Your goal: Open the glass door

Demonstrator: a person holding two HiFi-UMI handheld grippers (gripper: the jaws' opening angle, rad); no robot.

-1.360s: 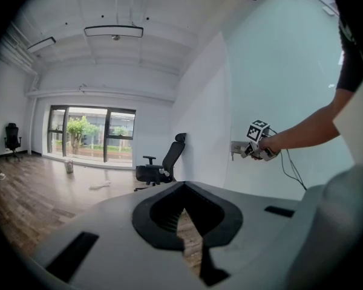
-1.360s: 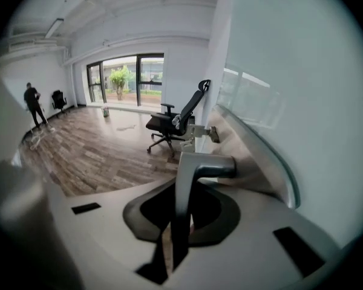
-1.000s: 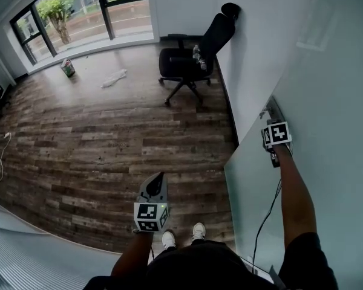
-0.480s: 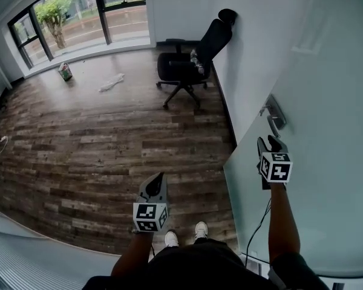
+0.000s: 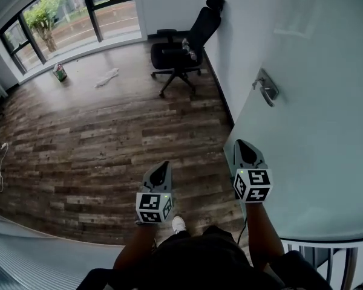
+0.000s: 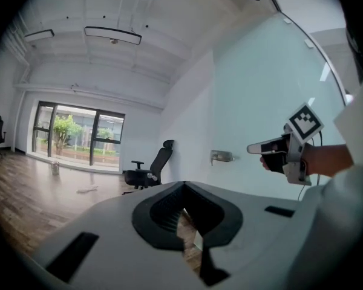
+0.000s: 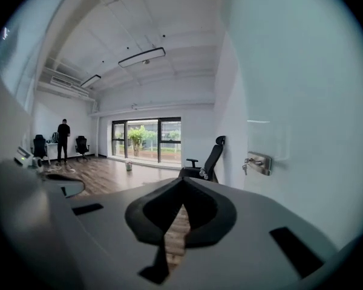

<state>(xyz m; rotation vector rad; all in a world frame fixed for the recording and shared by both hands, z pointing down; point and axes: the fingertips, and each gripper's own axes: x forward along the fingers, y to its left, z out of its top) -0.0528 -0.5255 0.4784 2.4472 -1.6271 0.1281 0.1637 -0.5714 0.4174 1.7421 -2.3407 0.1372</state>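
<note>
Both tongs are closed and empty: in the head view the left tongs [image 5: 161,168] hover over the wooden floor [image 5: 78,138], and the right tongs [image 5: 242,147], whose jaws have just been closing on nothing, are beside the glass door [image 5: 314,138], well short of its handle [image 5: 266,89]. The left gripper view shows its tips meeting, with the door to the right. The right gripper view shows its tips together, with the handle ahead on the right.

Right of the right gripper's [image 5: 241,143] fingers [image 5: 248,156], the glass door [image 5: 314,132] runs off frame. Floor litter [image 5: 60,72] far beyond them is unidentifiably small.
</note>
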